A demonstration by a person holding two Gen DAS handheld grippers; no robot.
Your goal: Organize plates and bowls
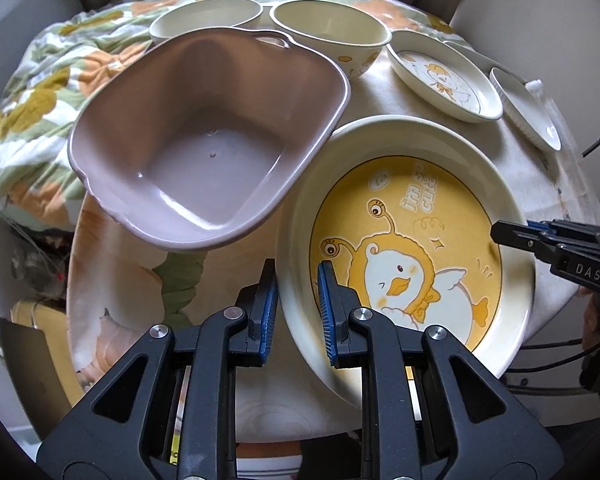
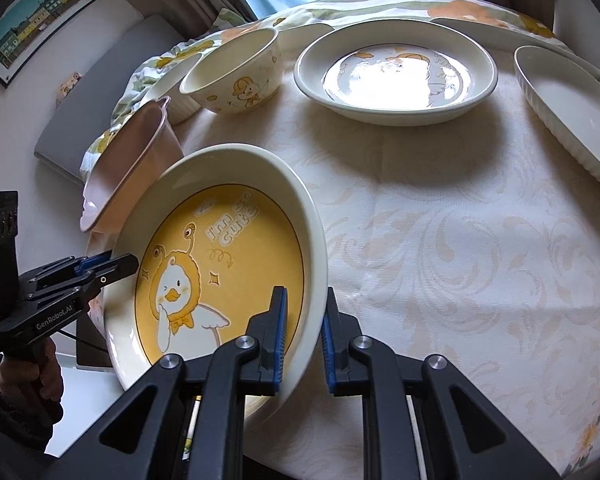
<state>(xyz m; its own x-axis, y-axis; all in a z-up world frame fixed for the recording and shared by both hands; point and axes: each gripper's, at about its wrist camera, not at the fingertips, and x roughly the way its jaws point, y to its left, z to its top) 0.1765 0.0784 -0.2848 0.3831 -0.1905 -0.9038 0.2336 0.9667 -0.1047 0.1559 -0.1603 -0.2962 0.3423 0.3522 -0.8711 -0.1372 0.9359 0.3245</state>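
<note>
Yellow duck plate [image 1: 412, 240], cream rim, is clamped between both grippers: left gripper [image 1: 298, 300] on one rim, right gripper [image 2: 304, 328] opposite. Mauve tub [image 1: 204, 136] just past the left fingers, empty.

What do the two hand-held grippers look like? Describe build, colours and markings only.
Both are black plastic with silver pivot screws and ribbed blue finger pads. The left hand-held gripper reads "GenRobot.AI" on its side, with a thin black cable trailing; a dark sleeve shows behind it. The right hand-held gripper reads "DAS".
</note>
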